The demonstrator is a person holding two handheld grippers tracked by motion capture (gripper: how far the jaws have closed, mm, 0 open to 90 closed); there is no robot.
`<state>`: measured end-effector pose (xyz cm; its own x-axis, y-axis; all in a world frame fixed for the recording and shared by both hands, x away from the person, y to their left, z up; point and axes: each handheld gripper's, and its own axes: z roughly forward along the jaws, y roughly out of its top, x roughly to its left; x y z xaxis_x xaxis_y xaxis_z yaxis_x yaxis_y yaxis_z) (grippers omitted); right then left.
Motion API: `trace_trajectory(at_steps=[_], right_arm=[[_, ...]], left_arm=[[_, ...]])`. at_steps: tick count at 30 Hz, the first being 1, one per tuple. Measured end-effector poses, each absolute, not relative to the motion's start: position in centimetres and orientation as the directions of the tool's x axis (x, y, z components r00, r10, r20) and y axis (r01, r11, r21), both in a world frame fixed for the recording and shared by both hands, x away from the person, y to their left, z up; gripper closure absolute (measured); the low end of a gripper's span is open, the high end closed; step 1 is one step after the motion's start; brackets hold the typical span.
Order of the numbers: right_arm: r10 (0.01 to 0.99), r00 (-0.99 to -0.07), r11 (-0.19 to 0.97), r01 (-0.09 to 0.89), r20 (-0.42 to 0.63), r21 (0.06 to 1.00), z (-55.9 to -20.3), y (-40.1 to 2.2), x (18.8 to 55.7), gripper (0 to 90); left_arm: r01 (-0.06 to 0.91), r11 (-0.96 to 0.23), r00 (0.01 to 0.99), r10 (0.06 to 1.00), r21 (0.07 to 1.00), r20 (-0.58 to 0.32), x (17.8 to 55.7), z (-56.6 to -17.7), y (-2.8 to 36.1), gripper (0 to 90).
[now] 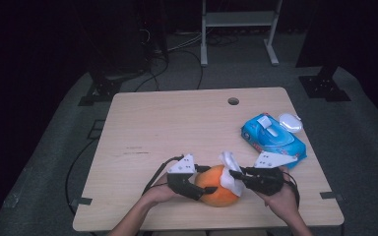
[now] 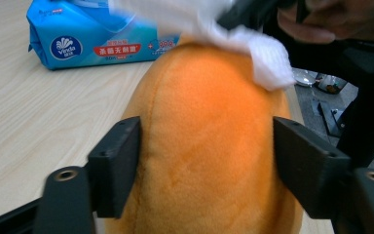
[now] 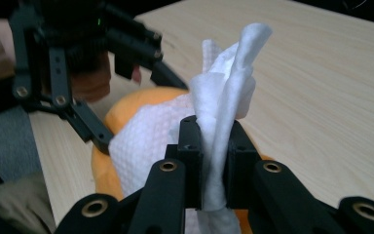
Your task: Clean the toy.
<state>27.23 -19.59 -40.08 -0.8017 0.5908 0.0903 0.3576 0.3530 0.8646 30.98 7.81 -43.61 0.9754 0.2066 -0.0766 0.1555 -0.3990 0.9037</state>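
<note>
Toys: one orange plush, clamped by left hand-held gripper | wipes: one, pinched by right hand-held gripper

At the right of your table, find a blue wipes pack, lying flat with its white flap raised. A white lid lies just behind the pack, touching its far edge. A round hole sits near the table's far edge. Beyond the table, a white frame stands on grey floor, with cables near it.
</note>
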Motion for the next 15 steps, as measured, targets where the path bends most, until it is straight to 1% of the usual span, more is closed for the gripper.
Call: trace_trajectory(at_steps=[2,5,7,8,10,13,15], right_arm=[[0.576,-0.809,0.353,0.371,0.113,0.859,-40.5,-19.6,27.4,80.0],[0.560,-0.819,0.348,0.372,0.127,0.861,-40.7,-20.1,27.4,79.9],[0.556,-0.821,0.351,0.370,0.127,0.860,-40.7,-20.2,27.3,79.8],[0.556,-0.821,0.350,0.371,0.128,0.860,-40.7,-20.3,27.4,79.8],[0.571,-0.812,0.346,0.375,0.124,0.860,-40.8,-20.6,27.5,79.9],[0.601,-0.789,0.327,0.392,0.132,0.860,-41.1,-21.3,27.8,79.9],[0.606,-0.783,0.324,0.404,0.140,0.856,-41.1,-21.7,28.0,79.9]], left_arm=[[0.167,-0.382,0.973,0.214,0.909,-0.089,31.2,-43.4,8.1,18.9],[0.189,-0.366,0.968,0.223,0.911,-0.111,31.6,-43.6,8.3,13.2],[0.215,-0.383,0.968,0.208,0.899,-0.142,31.7,-43.9,8.2,13.4],[0.226,-0.388,0.968,0.191,0.893,-0.162,31.7,-44.0,8.2,15.6],[0.220,-0.395,0.972,0.168,0.892,-0.165,31.5,-43.9,8.3,19.5],[0.229,-0.392,0.973,0.108,0.891,-0.202,31.4,-43.6,8.6,23.5],[0.226,-0.390,0.974,0.100,0.893,-0.203,31.4,-43.6,8.7,24.7]])
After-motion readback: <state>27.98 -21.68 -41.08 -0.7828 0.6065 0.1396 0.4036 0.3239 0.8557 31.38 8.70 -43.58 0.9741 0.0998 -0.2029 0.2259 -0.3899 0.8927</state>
